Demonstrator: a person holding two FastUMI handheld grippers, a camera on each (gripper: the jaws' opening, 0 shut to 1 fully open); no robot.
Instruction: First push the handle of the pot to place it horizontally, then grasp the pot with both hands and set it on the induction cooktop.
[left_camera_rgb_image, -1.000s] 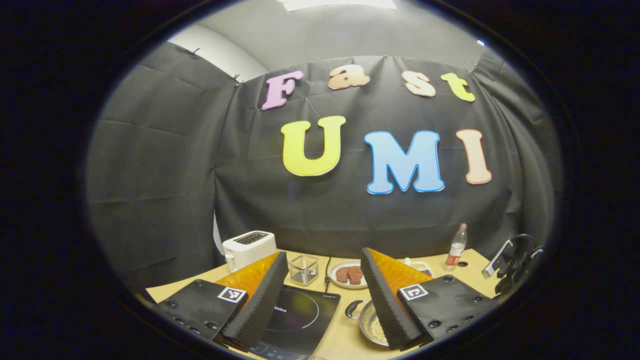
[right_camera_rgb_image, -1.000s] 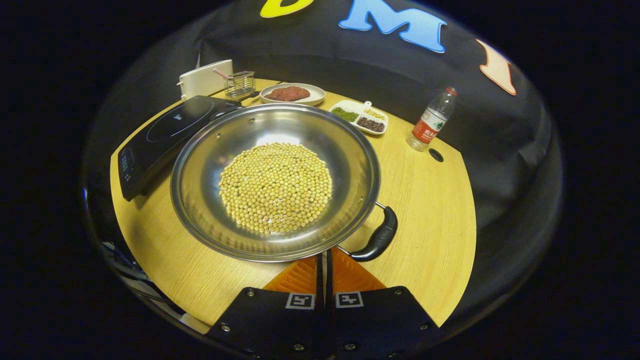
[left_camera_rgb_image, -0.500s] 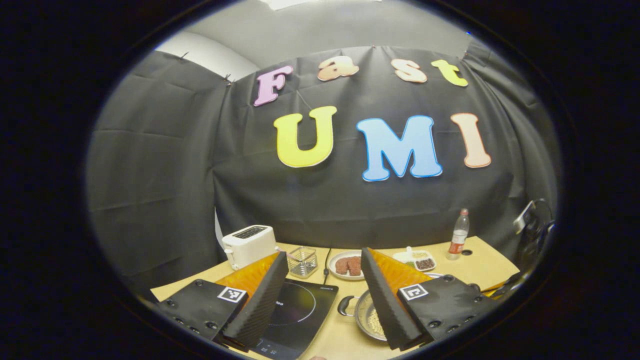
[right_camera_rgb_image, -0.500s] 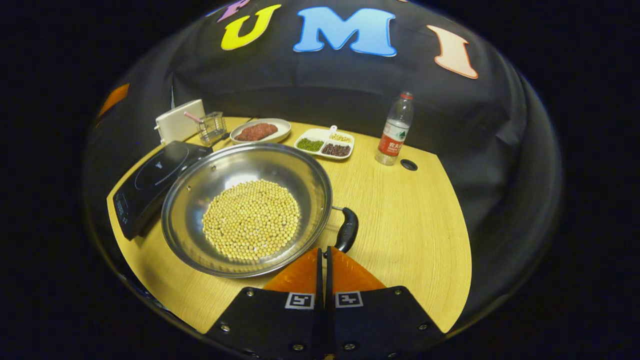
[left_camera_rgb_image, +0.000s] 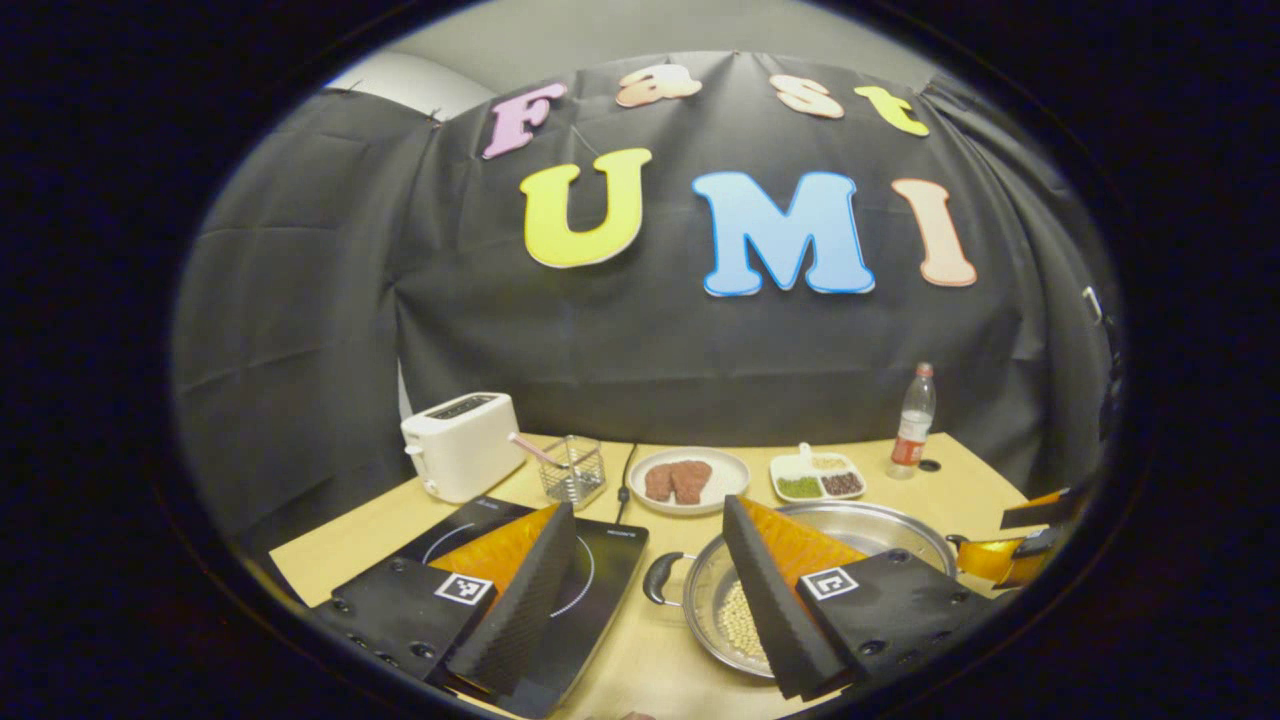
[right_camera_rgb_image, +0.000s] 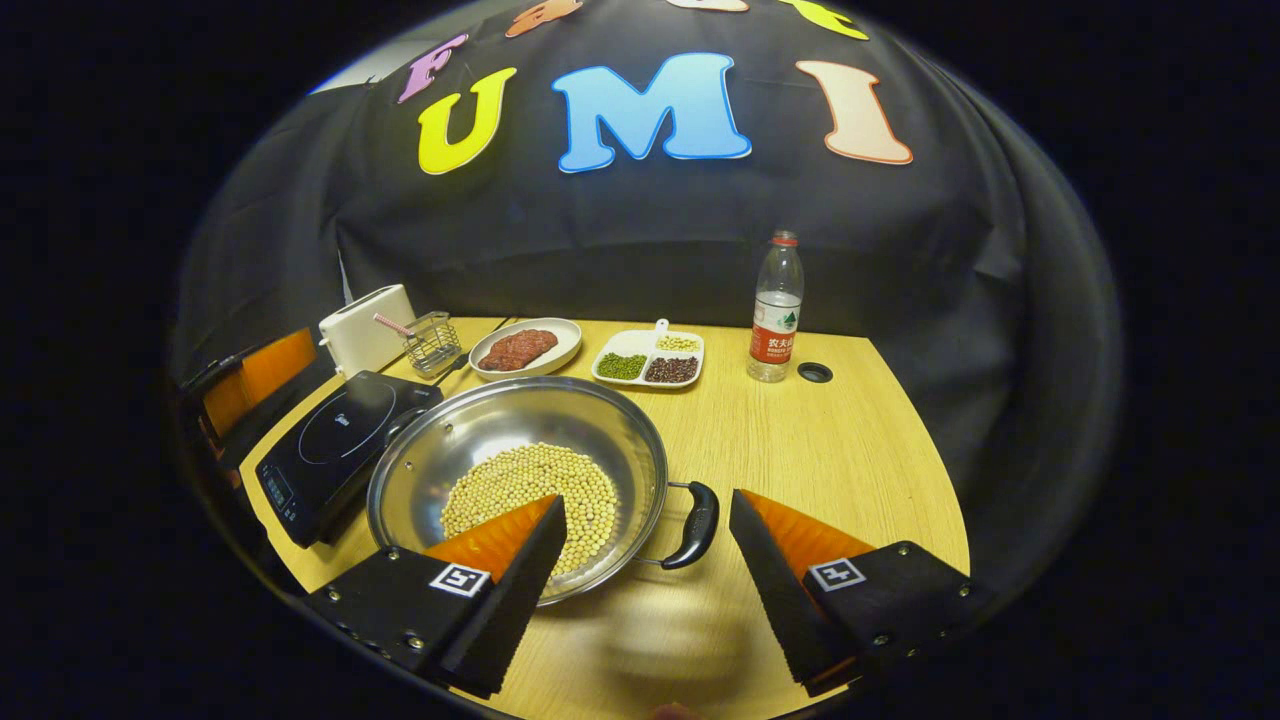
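Item one, my left gripper (left_camera_rgb_image: 650, 580): fingers spread wide, holding nothing, hanging above the near edge of the table (right_camera_rgb_image: 840, 450), between the induction cooktop (right_camera_rgb_image: 335, 450) and the pot (right_camera_rgb_image: 520, 470).

Item two, my right gripper (right_camera_rgb_image: 648, 570): fingers also spread wide and empty, above the near edge, with the pot's right handle (right_camera_rgb_image: 695, 522) between them in the right gripper view.

Item three, the pot: steel, holding soybeans (right_camera_rgb_image: 535, 495), standing on the table just right of the cooktop, apparently touching it. Its left handle (left_camera_rgb_image: 655, 578) points at the cooktop.

Item four, the far edge, left to right: toaster (right_camera_rgb_image: 365, 328), wire basket (right_camera_rgb_image: 433, 342), plate of meat (right_camera_rgb_image: 525, 348), divided dish of beans (right_camera_rgb_image: 648, 358), water bottle (right_camera_rgb_image: 775, 310).
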